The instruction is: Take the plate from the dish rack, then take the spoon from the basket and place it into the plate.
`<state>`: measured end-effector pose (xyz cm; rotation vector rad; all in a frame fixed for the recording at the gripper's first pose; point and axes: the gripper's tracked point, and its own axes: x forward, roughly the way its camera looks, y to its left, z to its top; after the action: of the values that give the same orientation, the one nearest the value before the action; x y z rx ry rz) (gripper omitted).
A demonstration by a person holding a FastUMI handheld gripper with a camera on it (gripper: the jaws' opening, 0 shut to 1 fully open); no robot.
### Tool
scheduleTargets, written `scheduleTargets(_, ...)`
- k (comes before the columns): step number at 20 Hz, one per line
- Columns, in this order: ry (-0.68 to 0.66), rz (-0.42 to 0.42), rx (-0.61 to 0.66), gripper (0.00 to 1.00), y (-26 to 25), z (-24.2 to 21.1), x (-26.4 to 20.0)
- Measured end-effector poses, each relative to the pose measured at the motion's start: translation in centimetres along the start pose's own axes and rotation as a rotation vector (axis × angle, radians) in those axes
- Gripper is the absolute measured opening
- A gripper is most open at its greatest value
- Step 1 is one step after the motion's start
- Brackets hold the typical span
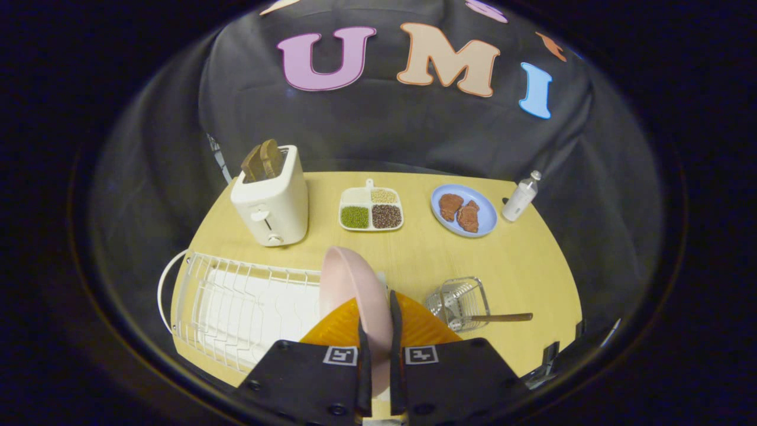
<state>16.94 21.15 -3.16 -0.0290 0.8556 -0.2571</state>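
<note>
A pink plate [350, 283] stands on edge between my fingers, and my gripper [379, 322] is shut on its rim. The plate is at the right end of the white wire dish rack [236, 302], above an orange ribbed mat [423, 328]. To the right of my fingers a wire basket [460, 302] lies on the wooden table [520, 266], with a spoon [497, 318] in it; the spoon's brown handle sticks out to the right.
A white toaster [272, 204] with two slices of toast stands behind the rack. Beyond the plate sit a divided tray of grains [371, 210], a blue plate with meat pieces [463, 210] and a small white bottle [520, 198].
</note>
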Motion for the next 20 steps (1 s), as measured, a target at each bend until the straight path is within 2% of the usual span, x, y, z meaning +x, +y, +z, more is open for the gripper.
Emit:
scheduleTargets(11, 0.013, -0.034, 0.053, 0.15, 0.4, 0.9, 0.0)
scheduleTargets(16, -0.002, -0.03, 0.043, 0.15, 0.7, 2.1, 0.7)
scheduleTargets(20, -0.008, 0.006, 0.018, 0.15, 1.3, 1.8, 0.1)
